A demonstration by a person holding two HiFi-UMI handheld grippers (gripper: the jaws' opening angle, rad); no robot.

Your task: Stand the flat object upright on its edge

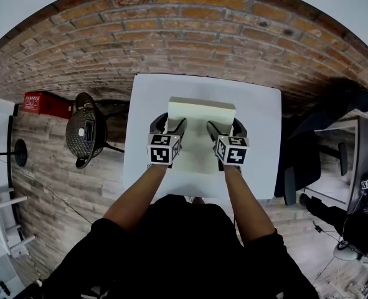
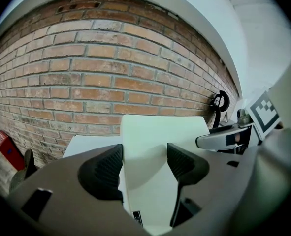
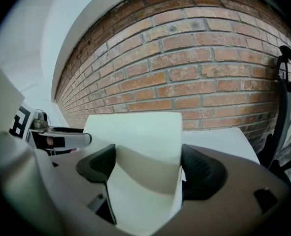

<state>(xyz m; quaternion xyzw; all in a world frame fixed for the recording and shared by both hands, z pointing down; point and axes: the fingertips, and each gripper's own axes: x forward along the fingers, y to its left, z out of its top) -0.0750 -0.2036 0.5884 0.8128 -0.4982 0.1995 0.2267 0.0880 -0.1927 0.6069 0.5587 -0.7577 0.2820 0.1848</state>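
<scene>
A flat cream box (image 1: 202,114) rests on the white table (image 1: 146,98), its far edge lifted so its wide face tilts toward me. My left gripper (image 1: 170,124) grips the box's left side, one jaw against the left edge and the other on the face. My right gripper (image 1: 226,126) holds the right side the same way. In the left gripper view the box (image 2: 160,132) fills the gap of that gripper (image 2: 145,163). In the right gripper view the box (image 3: 135,129) sits between the jaws of that gripper (image 3: 147,163).
A brick wall (image 2: 111,73) rises right behind the table's far edge. On the floor to the left stand a black round appliance (image 1: 84,132) and a red case (image 1: 47,103). A dark office chair (image 1: 308,148) and a desk stand at the right.
</scene>
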